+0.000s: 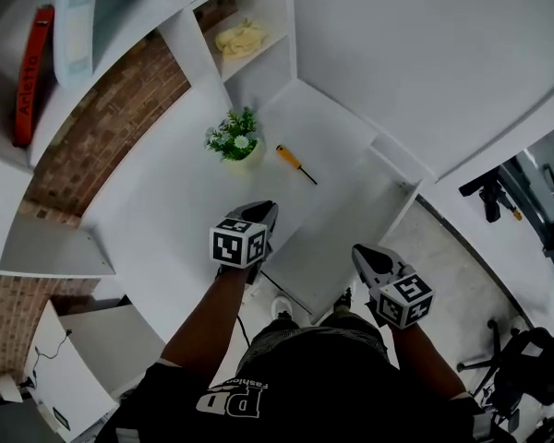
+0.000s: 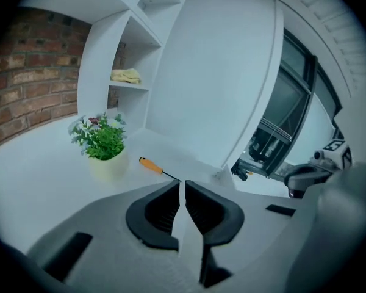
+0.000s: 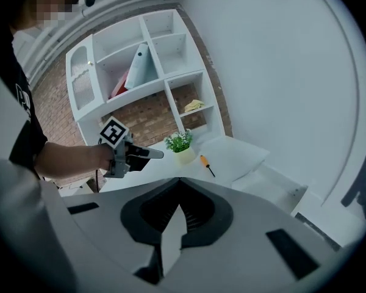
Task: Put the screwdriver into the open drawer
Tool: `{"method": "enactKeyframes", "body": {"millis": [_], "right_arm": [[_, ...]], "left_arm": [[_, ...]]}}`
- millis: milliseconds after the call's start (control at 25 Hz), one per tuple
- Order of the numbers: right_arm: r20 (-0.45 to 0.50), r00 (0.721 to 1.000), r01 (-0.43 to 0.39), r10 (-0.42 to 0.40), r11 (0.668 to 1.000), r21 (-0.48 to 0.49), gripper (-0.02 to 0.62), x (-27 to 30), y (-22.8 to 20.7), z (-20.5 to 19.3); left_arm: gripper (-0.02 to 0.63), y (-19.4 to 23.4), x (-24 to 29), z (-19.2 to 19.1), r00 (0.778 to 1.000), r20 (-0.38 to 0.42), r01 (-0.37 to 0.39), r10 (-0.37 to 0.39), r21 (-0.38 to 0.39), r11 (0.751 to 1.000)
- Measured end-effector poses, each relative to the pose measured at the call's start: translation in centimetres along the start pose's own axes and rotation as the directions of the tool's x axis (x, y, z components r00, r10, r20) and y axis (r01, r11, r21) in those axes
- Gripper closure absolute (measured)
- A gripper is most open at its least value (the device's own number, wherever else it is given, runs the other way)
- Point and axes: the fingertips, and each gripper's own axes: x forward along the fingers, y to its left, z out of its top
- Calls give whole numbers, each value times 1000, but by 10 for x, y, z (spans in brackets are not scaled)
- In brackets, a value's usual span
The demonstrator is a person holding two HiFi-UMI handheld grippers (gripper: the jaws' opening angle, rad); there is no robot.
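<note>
The screwdriver [image 1: 295, 162], with an orange handle and dark shaft, lies on the white desk just right of a small potted plant [image 1: 234, 138]. It also shows in the left gripper view [image 2: 152, 165] and the right gripper view [image 3: 205, 163]. My left gripper [image 1: 266, 210] hovers over the desk short of the screwdriver, its jaws shut and empty. To the right and lower, the open drawer [image 1: 399, 166] juts out from the desk. My right gripper [image 1: 362, 257] hangs by the drawer's near end, jaws shut on nothing.
A white shelf unit stands behind the desk against a brick wall, holding a yellow cloth [image 1: 240, 37] and a red book [image 1: 32, 72]. Black equipment [image 1: 492, 197] stands on the floor at the right. A white cabinet [image 1: 65, 358] sits at lower left.
</note>
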Motion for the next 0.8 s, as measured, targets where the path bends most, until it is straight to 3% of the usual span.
{"method": "enactKeyframes", "body": {"millis": [80, 200, 320, 600, 800], "right_arm": [[-11, 1000, -13, 13, 1000, 21, 591, -1, -10, -6], [-30, 999, -26, 28, 998, 58, 591, -4, -27, -16], [-55, 998, -24, 29, 996, 83, 591, -9, -45, -24], [-47, 999, -16, 23, 989, 149, 591, -20, -87, -33], [-80, 997, 1, 9, 993, 116, 591, -25, -108, -39]], "left_arm": [[579, 8, 25, 6, 999, -14, -30, 29, -77, 997], [521, 18, 62, 14, 998, -34, -62, 57, -193, 979], [507, 31, 94, 17, 994, -71, -104, 88, -265, 959], [481, 61, 155, 12, 973, -162, -213, 166, -339, 916], [472, 81, 186, 8, 956, -203, -275, 211, -373, 886]]}}
